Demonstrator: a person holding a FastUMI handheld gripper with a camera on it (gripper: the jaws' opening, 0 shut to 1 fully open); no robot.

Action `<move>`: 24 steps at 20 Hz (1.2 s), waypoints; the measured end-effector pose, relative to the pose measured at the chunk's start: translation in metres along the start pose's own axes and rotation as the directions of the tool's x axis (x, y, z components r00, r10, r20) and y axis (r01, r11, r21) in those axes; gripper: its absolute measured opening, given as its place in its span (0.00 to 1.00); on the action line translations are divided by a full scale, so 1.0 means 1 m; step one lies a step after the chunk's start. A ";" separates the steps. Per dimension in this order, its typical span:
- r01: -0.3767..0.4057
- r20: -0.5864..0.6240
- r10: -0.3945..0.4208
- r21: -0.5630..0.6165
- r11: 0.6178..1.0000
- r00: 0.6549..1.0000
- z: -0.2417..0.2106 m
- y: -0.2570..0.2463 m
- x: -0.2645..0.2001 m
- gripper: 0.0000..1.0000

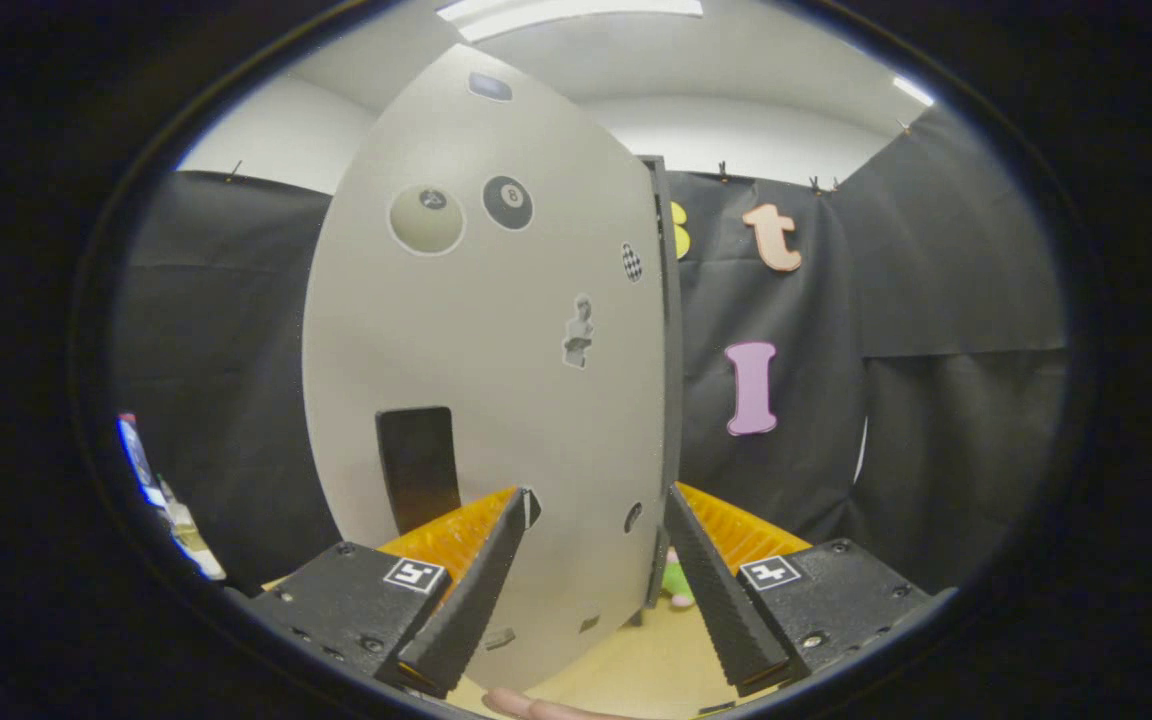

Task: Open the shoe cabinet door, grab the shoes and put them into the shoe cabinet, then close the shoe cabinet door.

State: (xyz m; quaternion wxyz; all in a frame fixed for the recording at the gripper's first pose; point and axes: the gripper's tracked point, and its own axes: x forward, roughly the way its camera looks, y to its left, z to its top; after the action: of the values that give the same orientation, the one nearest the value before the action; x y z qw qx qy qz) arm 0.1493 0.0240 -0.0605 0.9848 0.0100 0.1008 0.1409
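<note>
Closest in, a fingertip [536, 708] of the person pokes up just below the hand-held gripper [598, 520]. The gripper's two fingers stand spread wide apart, pinching nothing, with the grey shoe cabinet door [486, 380] filling the gap between them. The left finger [471, 590] lies across the door's lower face; the right finger [711, 590] sits just past the door's free edge. Whether either finger actually touches the door I cannot tell.

The door stands upright and is seen at an angle, its free edge to the right and its thin dark side showing along that edge. On its face there is a dark rectangular cut-out [418, 465] low down, just above the left finger, and several stickers higher up: an eight-ball sticker [508, 203], a pale round sticker [427, 219] beside it, a small checkered sticker [632, 262] near the free edge, and a small figure sticker [578, 332] around mid-height.

Under the door's lower edge lies a light wooden floor [636, 665]. Just beyond the door's bottom corner, between the fingers, something small in green and pink [677, 580] rests on that floor; it is too hidden to name.

Farther back hangs the booth's black cloth wall [936, 400], and above it a white wall and a ceiling light [566, 12].
</note>
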 end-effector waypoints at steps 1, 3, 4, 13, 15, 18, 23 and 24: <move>-0.003 0.001 0.003 -0.003 1.000 1.000 -0.001 0.011 0.009 0.92; -0.005 0.009 0.006 -0.024 1.000 1.000 -0.005 0.035 0.028 0.92; -0.008 0.023 0.009 -0.032 0.999 1.000 -0.005 0.047 0.040 0.93; -0.010 0.082 0.017 -0.082 0.997 0.997 -0.033 0.113 0.054 0.98; 0.016 0.074 -0.009 -0.096 0.995 0.997 -0.047 0.120 0.038 0.99; 0.028 0.051 -0.025 -0.051 0.998 0.998 -0.066 0.126 0.001 0.99; 0.019 0.030 -0.021 0.051 0.999 0.999 -0.083 0.118 -0.062 0.99; 0.025 0.024 -0.026 0.050 0.998 0.999 -0.086 0.112 -0.072 0.99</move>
State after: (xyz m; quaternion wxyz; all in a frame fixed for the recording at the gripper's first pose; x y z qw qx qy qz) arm 0.0332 0.1109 -0.1250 0.9872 0.0349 0.0924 0.1255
